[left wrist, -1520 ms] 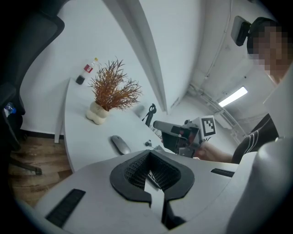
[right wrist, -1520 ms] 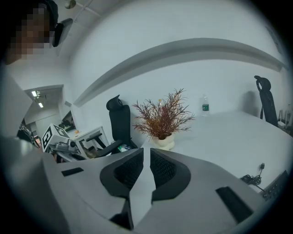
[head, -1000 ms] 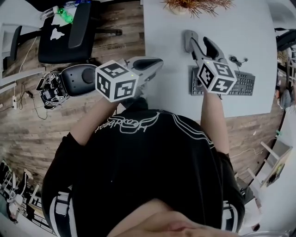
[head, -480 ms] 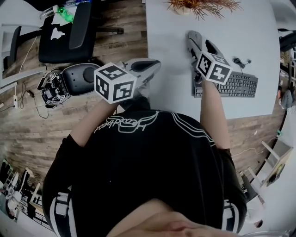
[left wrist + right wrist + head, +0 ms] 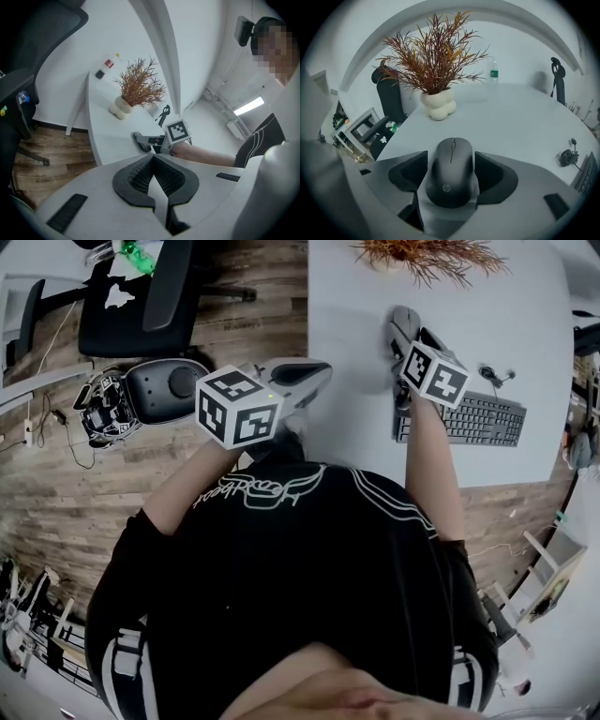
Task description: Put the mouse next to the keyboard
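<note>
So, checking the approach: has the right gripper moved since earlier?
Yes, the right gripper went from the keyboard's left end toward the plant; its jaws have just been opening, the mouse between them.

The mouse [image 5: 451, 173] was seen to be made of matt black plastic, with a faint sheen along its back. The counter [image 5: 506, 122] was finished smooth, pale and matt. The floor [image 5: 253, 334] was laid in grained wood planks. The left claw [image 5: 152, 158] was moulded in smooth pale grey plastic, and its pads [image 5: 135, 176] were faced with dark, finely ribbed material. The vase [image 5: 438, 105] was finished smooth and off-white, like ceramic.
</note>
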`<state>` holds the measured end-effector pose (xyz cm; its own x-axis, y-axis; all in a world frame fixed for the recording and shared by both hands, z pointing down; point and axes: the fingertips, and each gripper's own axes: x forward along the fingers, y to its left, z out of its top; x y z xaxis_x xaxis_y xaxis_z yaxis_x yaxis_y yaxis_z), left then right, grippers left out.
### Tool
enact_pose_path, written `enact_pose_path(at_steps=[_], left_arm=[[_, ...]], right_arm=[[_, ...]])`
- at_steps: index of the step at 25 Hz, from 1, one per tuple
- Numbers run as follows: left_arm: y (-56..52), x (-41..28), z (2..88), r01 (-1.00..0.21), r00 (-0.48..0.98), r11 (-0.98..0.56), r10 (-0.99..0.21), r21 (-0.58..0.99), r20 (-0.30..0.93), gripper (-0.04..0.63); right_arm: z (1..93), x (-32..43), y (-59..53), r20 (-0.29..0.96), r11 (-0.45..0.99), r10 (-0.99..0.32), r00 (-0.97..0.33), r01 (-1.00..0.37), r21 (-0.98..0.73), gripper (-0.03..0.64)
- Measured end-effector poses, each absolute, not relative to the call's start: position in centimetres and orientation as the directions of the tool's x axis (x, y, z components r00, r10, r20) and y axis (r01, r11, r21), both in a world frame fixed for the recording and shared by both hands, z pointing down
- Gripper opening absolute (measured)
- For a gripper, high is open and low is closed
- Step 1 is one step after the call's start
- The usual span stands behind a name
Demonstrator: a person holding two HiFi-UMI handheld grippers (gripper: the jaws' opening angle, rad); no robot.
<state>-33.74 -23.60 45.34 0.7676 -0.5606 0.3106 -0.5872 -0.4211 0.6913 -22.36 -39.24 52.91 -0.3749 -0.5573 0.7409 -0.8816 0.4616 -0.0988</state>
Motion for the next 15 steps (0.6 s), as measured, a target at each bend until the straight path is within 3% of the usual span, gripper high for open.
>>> enact_pose_path(at_steps=[15], left_arm=[[-24.3, -33.6, 45.7, -0.576, 0.772, -0.422, -0.562, 0.7, 0.296, 0.008]], right_arm=[[54.1, -22.4, -39.4, 0.786, 0.471, -0.529, -0.321, -0.881, -0.044, 0.267]])
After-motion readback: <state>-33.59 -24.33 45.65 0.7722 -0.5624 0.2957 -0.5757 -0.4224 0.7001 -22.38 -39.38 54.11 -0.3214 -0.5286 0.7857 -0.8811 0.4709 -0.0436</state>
